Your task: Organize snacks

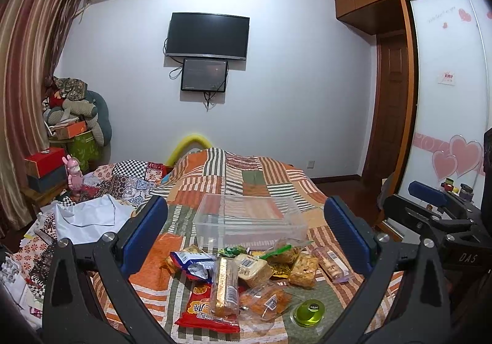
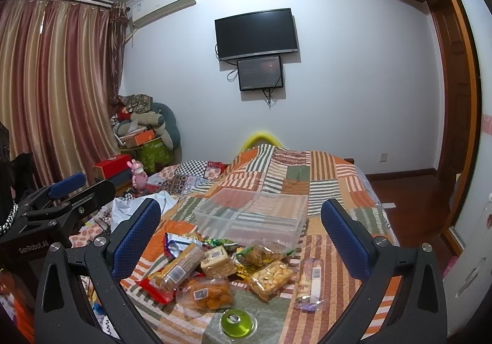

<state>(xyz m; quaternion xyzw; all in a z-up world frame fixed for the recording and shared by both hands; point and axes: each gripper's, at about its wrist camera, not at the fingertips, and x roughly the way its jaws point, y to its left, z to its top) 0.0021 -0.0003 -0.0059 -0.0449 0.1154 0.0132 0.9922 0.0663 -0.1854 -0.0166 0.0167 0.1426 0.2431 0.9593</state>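
Note:
Several snack packets lie in a heap (image 1: 246, 276) (image 2: 221, 270) on the patchwork bedspread: a red bag (image 1: 203, 310), a long biscuit pack (image 1: 227, 285) (image 2: 181, 267), a blue-white bag (image 1: 192, 262), a clear pack of crackers (image 2: 270, 278) and a green jelly cup (image 1: 309, 311) (image 2: 237, 321). Behind them sits an empty clear plastic box (image 1: 250, 221) (image 2: 255, 216). My left gripper (image 1: 246, 239) hovers open above the heap, holding nothing. My right gripper (image 2: 241, 239) is also open and empty over the same heap. Each gripper shows at the edge of the other's view.
The bed (image 1: 261, 178) fills the middle, with loose white cloth (image 1: 89, 215) and patterned fabric at its left. Boxes and cushions (image 1: 73, 128) pile in the left corner by the curtain (image 2: 55, 82). A wardrobe (image 1: 449, 98) stands right. A TV (image 1: 207, 36) hangs on the far wall.

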